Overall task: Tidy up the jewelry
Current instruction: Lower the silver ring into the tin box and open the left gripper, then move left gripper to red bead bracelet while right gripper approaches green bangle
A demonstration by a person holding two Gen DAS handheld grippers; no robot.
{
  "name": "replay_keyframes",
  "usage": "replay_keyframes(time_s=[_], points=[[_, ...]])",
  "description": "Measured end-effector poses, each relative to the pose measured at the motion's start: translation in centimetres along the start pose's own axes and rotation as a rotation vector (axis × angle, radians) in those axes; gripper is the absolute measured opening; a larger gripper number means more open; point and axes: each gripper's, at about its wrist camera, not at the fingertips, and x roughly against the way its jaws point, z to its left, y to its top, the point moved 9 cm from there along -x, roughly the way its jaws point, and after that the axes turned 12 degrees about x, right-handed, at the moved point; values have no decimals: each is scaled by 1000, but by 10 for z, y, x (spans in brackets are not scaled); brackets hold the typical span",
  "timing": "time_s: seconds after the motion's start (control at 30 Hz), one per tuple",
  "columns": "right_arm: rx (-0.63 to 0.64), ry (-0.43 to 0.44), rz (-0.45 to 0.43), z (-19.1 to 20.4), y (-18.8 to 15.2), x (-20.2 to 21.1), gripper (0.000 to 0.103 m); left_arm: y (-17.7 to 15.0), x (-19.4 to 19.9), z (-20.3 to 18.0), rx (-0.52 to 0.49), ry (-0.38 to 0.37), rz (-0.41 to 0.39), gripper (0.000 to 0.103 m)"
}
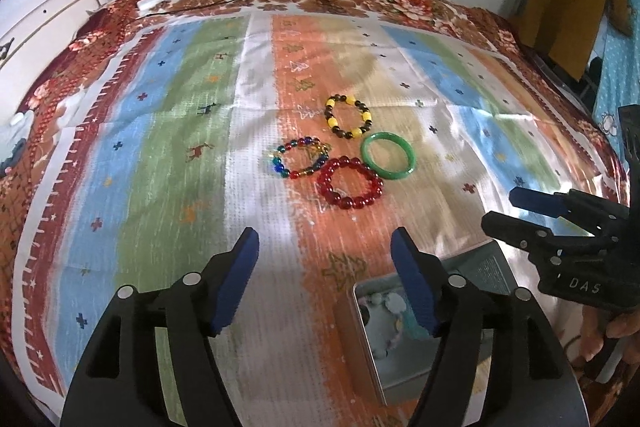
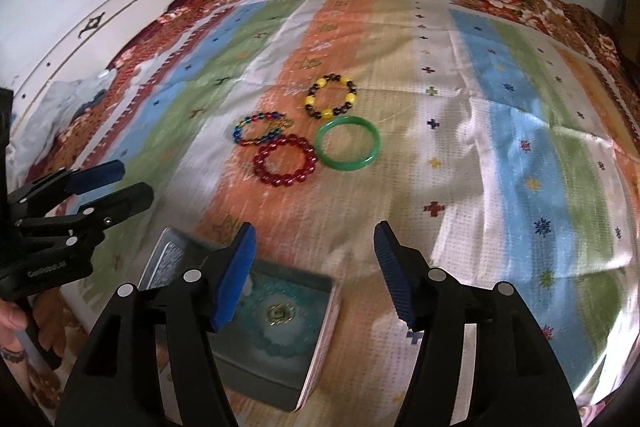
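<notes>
Both grippers, left (image 1: 324, 281) and right (image 2: 314, 273) marked "DAS", gape empty above a metal tin (image 2: 320, 331); four round bracelets (image 1: 350, 187) lie mid-cloth (image 1: 160, 147).

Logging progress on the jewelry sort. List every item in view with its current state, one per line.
left gripper: open, empty
right gripper: open, empty
tin box: open, pale bead bracelet already inside
red bead bracelet: loose on cloth, touching the multicolor one
green bangle: lying flat on cloth
yellow and dark bead bracelet: on cloth, farthest away
multicolor bead bracelet: on cloth, not boxed
</notes>
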Motion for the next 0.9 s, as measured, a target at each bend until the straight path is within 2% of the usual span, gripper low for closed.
replay_keyframes(time_s=[0.47,0.9], points=[[2,-37,11,-17,22,-16,65,22,-26,6,3,44,14,75],[-3,-67,47,-32,38,-40,68,30,-61,4,19,47,90,75]])
